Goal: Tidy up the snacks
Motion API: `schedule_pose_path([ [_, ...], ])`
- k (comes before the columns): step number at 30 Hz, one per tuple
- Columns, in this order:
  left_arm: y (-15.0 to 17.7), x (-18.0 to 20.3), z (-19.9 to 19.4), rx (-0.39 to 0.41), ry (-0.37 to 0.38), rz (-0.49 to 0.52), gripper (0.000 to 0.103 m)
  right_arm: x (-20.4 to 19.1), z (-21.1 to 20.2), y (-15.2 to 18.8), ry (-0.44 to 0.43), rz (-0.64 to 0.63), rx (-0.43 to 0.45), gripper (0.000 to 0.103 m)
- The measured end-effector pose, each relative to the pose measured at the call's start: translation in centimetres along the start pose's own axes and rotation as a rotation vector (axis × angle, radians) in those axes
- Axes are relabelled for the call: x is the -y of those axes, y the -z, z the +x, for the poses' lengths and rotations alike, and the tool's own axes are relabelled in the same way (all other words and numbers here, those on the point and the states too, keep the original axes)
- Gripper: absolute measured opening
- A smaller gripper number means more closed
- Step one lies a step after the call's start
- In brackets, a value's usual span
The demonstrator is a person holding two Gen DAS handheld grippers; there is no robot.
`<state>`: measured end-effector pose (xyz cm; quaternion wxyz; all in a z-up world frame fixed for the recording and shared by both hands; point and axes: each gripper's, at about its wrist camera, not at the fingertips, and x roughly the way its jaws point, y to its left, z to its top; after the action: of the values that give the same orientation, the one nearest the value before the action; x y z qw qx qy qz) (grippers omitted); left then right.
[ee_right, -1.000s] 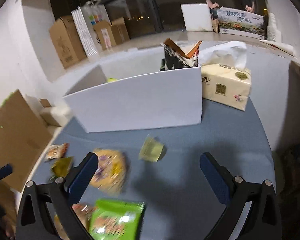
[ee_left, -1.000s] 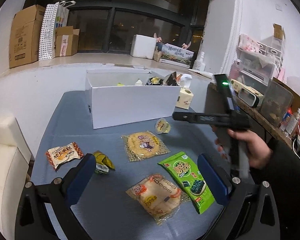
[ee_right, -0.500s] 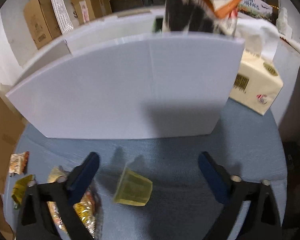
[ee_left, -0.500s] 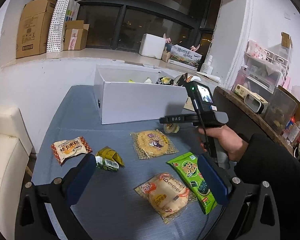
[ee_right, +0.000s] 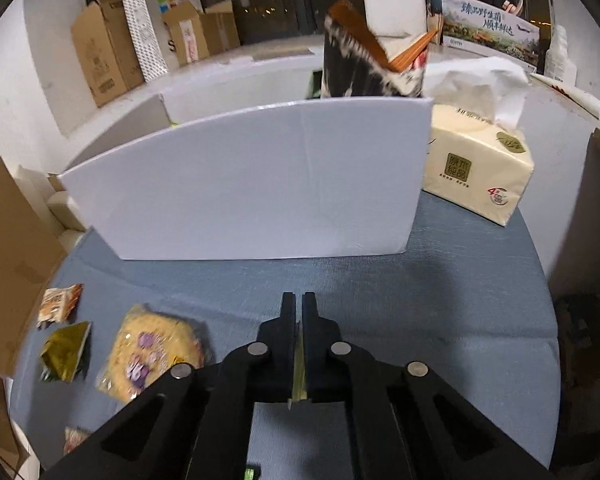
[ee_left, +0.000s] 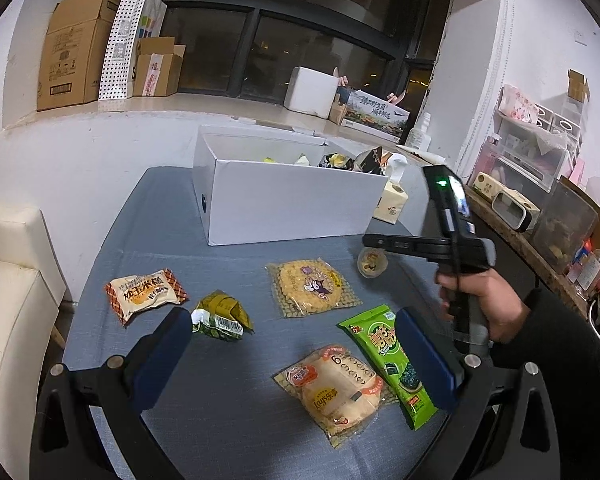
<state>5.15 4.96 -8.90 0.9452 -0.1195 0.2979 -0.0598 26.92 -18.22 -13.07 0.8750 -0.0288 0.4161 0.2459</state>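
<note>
A white box (ee_left: 288,204) with several snacks inside stands at the back of the blue table (ee_left: 220,420). Loose snacks lie in front: an orange pack (ee_left: 144,290), a green-gold wrapper (ee_left: 220,314), a round yellow cracker pack (ee_left: 310,286), a green seaweed pack (ee_left: 388,356) and a rice-cracker pack (ee_left: 336,388). My left gripper (ee_left: 292,356) is open and empty above them. My right gripper (ee_right: 299,308) is shut on a small yellow jelly cup (ee_left: 372,262), a sliver of which (ee_right: 299,376) shows between the jaws, in front of the box (ee_right: 260,192).
A tissue pack (ee_right: 476,168) sits right of the box. A black patterned bag (ee_right: 364,60) sticks up from the box. A shelf with bins (ee_left: 540,184) runs along the right. A cream chair (ee_left: 8,288) stands left of the table. Cardboard boxes (ee_left: 76,52) sit on the sill.
My right gripper came down over the jelly cup and closed on it. The left gripper drifted slightly; the snacks on the table stayed put.
</note>
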Motion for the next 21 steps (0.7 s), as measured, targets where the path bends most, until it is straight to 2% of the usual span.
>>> schedule_pose_path([
  [7, -0.1, 0.2, 0.2, -0.004, -0.006, 0.000, 0.103, 0.6, -3.2, 1.8, -0.096, 0.028, 0.052, 0.000],
  [11, 0.1, 0.7, 0.4, -0.012, -0.001, 0.019, 0.103, 1.1, -3.7, 3.0, -0.113, -0.003, 0.056, 0.002],
  [12, 0.1, 0.9, 0.5, -0.016, 0.001, 0.023, 0.103, 1.2, -3.7, 3.3, -0.097, -0.003, 0.048, 0.024],
  [13, 0.1, 1.0, 0.6, -0.019, 0.001, 0.025, 0.103, 0.9, -3.2, 3.6, -0.073, 0.000, 0.048, 0.076],
  [14, 0.2, 1.1, 0.7, -0.021, 0.000, 0.027, 0.103, 0.9, -3.2, 4.0, -0.076, 0.005, 0.067, 0.094],
  [15, 0.2, 1.2, 0.8, -0.024, 0.003, 0.031, 0.103, 1.0, -3.3, 4.2, -0.097, 0.008, 0.088, 0.101],
  [21, 0.3, 1.2, 0.9, -0.028, 0.002, 0.035, 0.103, 0.4, 0.0, 3.3, -0.055, -0.001, 0.004, 0.101],
])
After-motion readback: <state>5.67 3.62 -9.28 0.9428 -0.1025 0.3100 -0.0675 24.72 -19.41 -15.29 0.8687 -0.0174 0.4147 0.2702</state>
